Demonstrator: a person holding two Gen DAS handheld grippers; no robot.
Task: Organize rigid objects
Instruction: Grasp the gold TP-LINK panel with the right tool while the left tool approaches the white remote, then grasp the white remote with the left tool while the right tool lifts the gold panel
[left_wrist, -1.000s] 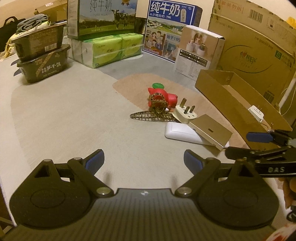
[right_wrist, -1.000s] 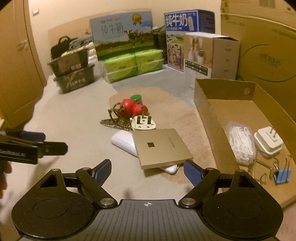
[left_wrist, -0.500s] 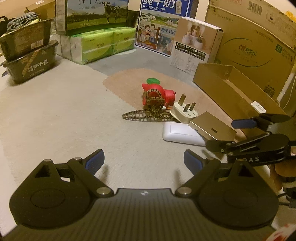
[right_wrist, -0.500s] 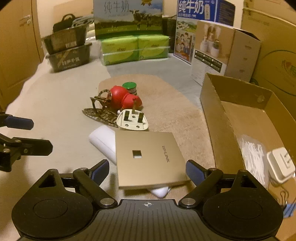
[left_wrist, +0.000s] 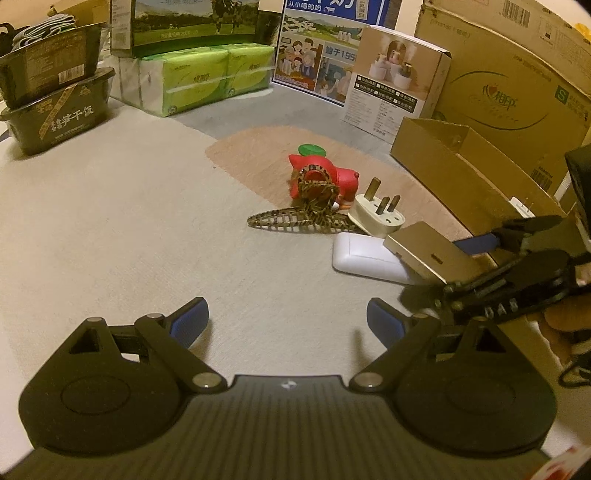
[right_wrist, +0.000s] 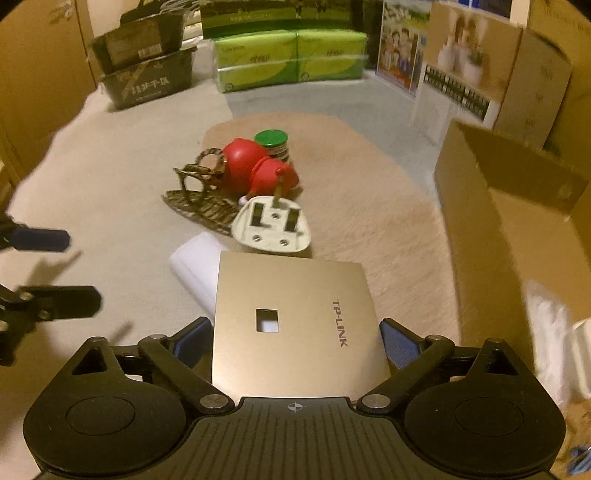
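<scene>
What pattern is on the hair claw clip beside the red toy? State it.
Brown-and-gold tiger stripes on the openwork plastic hair claw clip; left wrist view shows it best.

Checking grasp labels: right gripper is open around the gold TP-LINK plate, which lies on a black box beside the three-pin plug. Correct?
One error: the box under the gold TP-LINK plate is white, not black; the white box shows in the right wrist view. The rest holds: the right gripper is open with a finger on either side of the plate, and the three-pin plug sits beside it.

Right hand-held gripper straddles gold panel.
</scene>
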